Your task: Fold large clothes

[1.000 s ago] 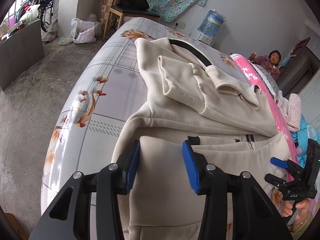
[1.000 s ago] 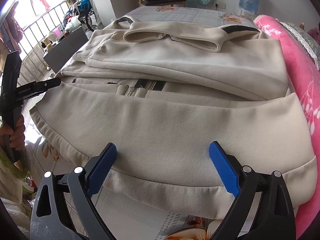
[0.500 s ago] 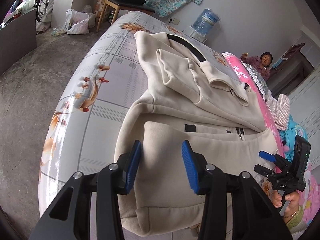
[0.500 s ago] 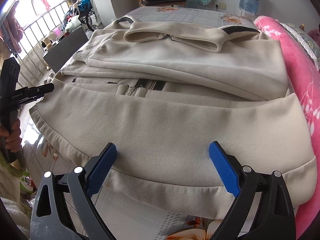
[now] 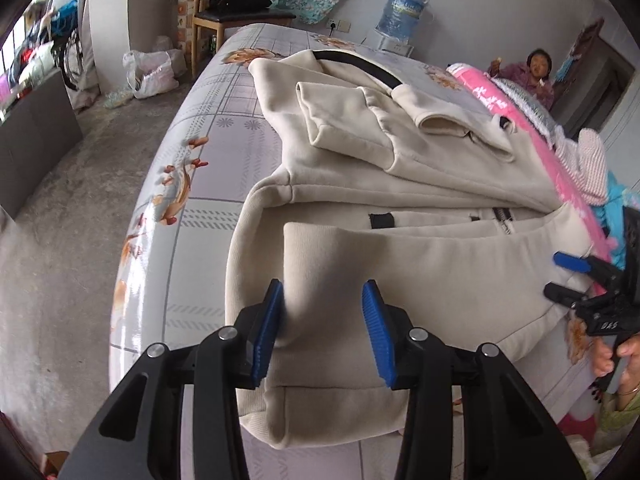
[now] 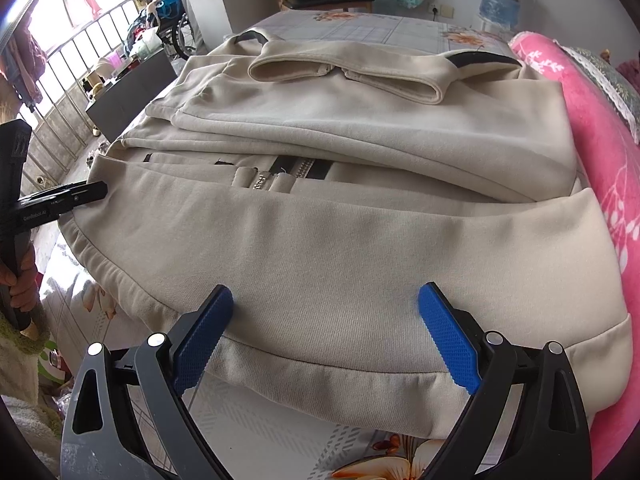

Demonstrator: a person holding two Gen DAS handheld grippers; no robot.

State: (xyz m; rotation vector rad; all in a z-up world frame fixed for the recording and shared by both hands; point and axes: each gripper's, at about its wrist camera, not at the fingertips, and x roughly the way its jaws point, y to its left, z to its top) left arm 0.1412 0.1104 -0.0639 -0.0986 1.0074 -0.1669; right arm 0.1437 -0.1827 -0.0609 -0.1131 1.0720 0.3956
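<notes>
A large cream zip-up jacket [image 5: 400, 184] lies on the bed, its sleeves folded across the chest and its bottom part turned up over the zipper [image 6: 280, 174]. My left gripper [image 5: 322, 320] is open over the jacket's near left corner, with the cloth between its blue pads but not clamped. My right gripper [image 6: 326, 336] is wide open over the jacket's hem [image 6: 320, 372]; it also shows in the left wrist view [image 5: 568, 276]. The left gripper shows at the left edge of the right wrist view [image 6: 80, 194], at the jacket's side edge.
The bed has a grey checked sheet with flower prints [image 5: 208, 152]. A pink quilt [image 6: 600, 152] lies along the right side of the jacket. A person [image 5: 536, 72] sits beyond the bed. A chair [image 5: 236, 16], a water jug [image 5: 404, 12] and a plastic bag [image 5: 152, 72] stand further off.
My left gripper has drawn back along the jacket's left corner, and the turned-up bottom part has settled flat. My right gripper has not moved and has stayed wide open.
</notes>
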